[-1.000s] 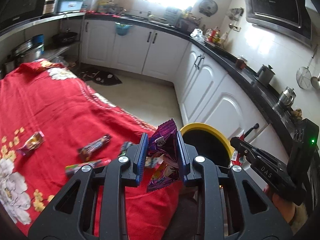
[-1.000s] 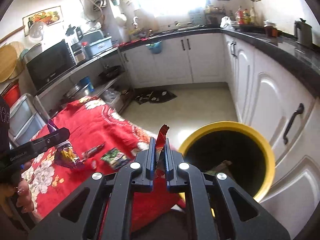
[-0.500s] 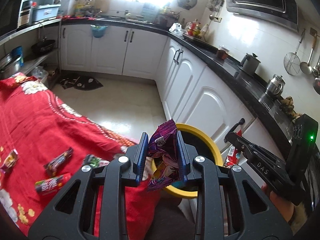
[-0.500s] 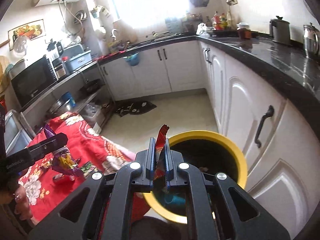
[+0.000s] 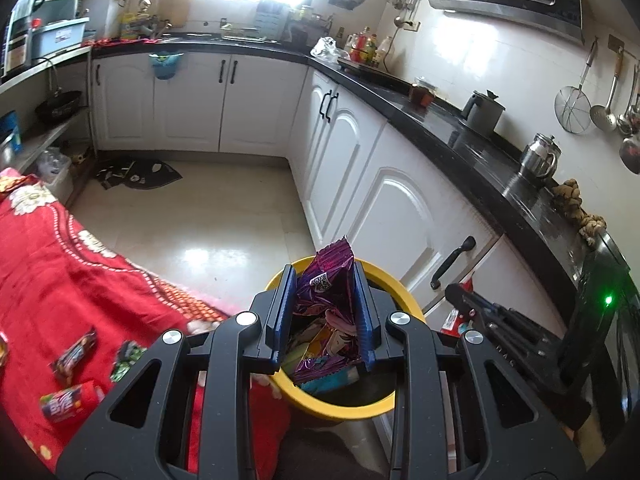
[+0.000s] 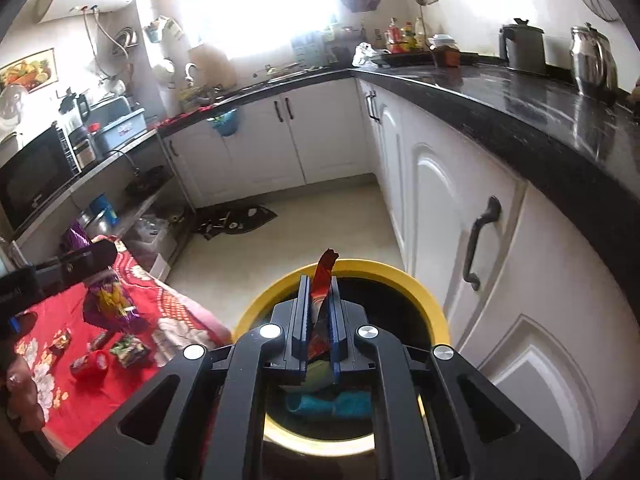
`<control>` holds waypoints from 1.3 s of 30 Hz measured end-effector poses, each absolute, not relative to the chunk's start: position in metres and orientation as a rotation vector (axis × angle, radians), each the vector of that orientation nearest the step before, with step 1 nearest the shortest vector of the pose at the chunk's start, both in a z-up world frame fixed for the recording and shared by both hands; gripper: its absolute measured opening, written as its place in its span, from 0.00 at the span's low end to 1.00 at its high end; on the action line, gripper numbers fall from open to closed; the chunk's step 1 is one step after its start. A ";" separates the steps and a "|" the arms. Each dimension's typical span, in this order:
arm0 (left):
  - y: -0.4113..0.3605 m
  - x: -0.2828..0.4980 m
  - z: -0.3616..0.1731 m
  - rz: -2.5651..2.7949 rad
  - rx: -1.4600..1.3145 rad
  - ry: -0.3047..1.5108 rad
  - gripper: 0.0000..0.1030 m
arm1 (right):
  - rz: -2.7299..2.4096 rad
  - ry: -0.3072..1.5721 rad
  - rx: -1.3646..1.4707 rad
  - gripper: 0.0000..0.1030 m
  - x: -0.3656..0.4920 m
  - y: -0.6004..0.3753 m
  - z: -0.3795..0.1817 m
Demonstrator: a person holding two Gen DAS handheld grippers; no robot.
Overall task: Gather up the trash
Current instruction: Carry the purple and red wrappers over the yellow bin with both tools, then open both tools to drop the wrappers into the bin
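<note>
Showing: a kitchen seen from two hand-held grippers, both over a yellow bin
Left gripper [image 5: 325, 312]: pinching a purple bag [image 5: 326, 304] between its blue pads; the bag stands upright and crumpled, its top edge sticking above the fingers
Right gripper [image 6: 320, 318]: pressed together on a thin red wrapper [image 6: 322, 300], which pokes up past the fingertips
Bin [image 6: 434, 312]: yellow rim, dark inside, standing on the floor beside the white cabinets [image 5: 400, 216]; some rubbish lies in it (a blue-green piece shows in the right wrist view)
Bag and wrapper, place: each hangs over the bin's mouth in its own camera's view, gripped and not dropped
Cloth [image 5: 52, 276]: red with flowers, just left of the bin
Trash on cloth: several small wrappers [image 5: 74, 354] lie near its edge
Counter [image 6: 520, 108]: black, with a kettle [image 6: 592, 60] and a grey pot [image 6: 522, 50]
Floor [image 5: 192, 216]: pale tiles, a dark mat [image 5: 138, 170] by the far cabinets
</note>
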State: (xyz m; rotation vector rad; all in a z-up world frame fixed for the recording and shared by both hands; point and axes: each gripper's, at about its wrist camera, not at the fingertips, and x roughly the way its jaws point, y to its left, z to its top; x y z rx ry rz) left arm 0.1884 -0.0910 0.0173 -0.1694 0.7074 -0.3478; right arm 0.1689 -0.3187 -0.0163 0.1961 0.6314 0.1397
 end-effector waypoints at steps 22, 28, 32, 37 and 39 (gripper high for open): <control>-0.134 0.245 -0.044 -0.383 -0.168 0.870 0.24 | 0.074 0.777 0.212 0.23 0.208 -0.324 -0.087; -0.129 0.249 -0.047 -0.363 -0.188 0.875 0.44 | 0.062 0.783 0.221 0.42 0.205 -0.327 -0.088; -0.120 0.246 -0.044 -0.342 -0.210 0.870 0.63 | 0.055 0.783 0.226 0.49 0.200 -0.329 -0.086; -0.107 0.240 -0.036 -0.306 -0.214 0.846 0.90 | 0.047 0.762 0.214 0.61 0.191 -0.328 -0.079; -0.102 0.235 -0.031 -0.290 -0.207 0.834 0.90 | 0.050 0.749 0.206 0.66 0.187 -0.327 -0.074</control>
